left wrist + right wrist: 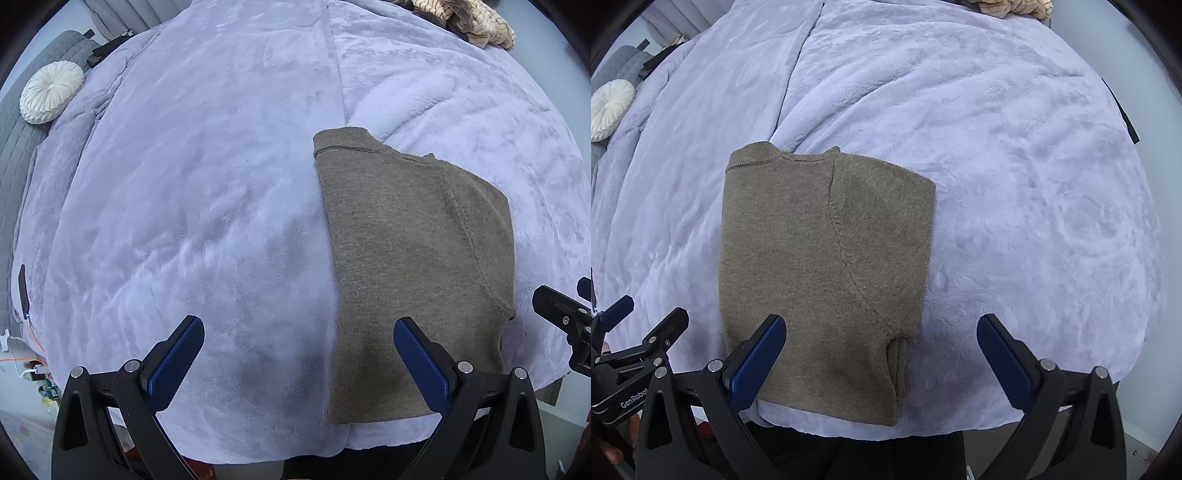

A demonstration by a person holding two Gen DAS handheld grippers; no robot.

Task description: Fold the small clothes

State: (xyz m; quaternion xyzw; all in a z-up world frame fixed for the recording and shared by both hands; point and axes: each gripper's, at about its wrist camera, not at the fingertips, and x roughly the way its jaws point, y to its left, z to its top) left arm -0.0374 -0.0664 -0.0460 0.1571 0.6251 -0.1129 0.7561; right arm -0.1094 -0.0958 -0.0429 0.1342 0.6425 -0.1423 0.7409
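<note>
A brown knit sweater [410, 258] [823, 266] lies folded lengthwise into a narrow rectangle on the lavender plush blanket [192, 206] [1015, 206], collar at the far end, hem at the near bed edge. My left gripper [299, 339] hovers open above the sweater's near left edge, its right finger over the knit. My right gripper [881, 338] hangs open above the sweater's near right part, left finger over the fabric, right finger over blanket. Neither holds anything. Each gripper shows at the edge of the other's view: the right one [565, 314], the left one [631, 339].
A round white pleated cushion [50, 92] [609, 109] sits on a grey quilted headboard [14, 155] at the far left. A tan ribbed fabric heap [465, 20] lies at the far right of the bed. The blanket's near edge drops off just below the sweater's hem.
</note>
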